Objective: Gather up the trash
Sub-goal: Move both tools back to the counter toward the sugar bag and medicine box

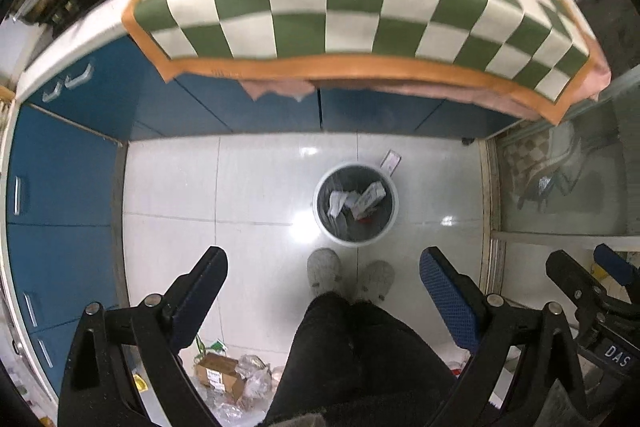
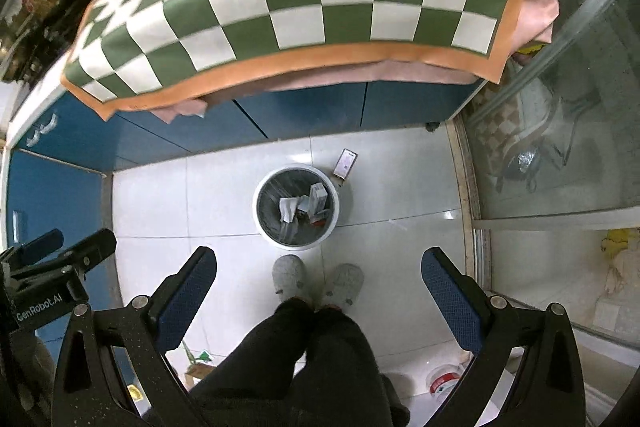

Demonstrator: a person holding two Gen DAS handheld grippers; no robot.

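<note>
Left wrist view has both the left claw [image 1: 322,285] and right claw [image 2: 318,285] spread wide and empty, bin [image 1: 355,205] on the floor at 12 o'clock, so I'd drop onto the small box [image 1: 391,160] at its 1 o'clock, pinching its short sides.

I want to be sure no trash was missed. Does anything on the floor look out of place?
Yes. A small flat packet lies on the tiles just behind the trash bin, outside it, while other scraps are already inside. It looks as if it missed the bin. Both the left gripper and the right gripper are open and empty.
</note>
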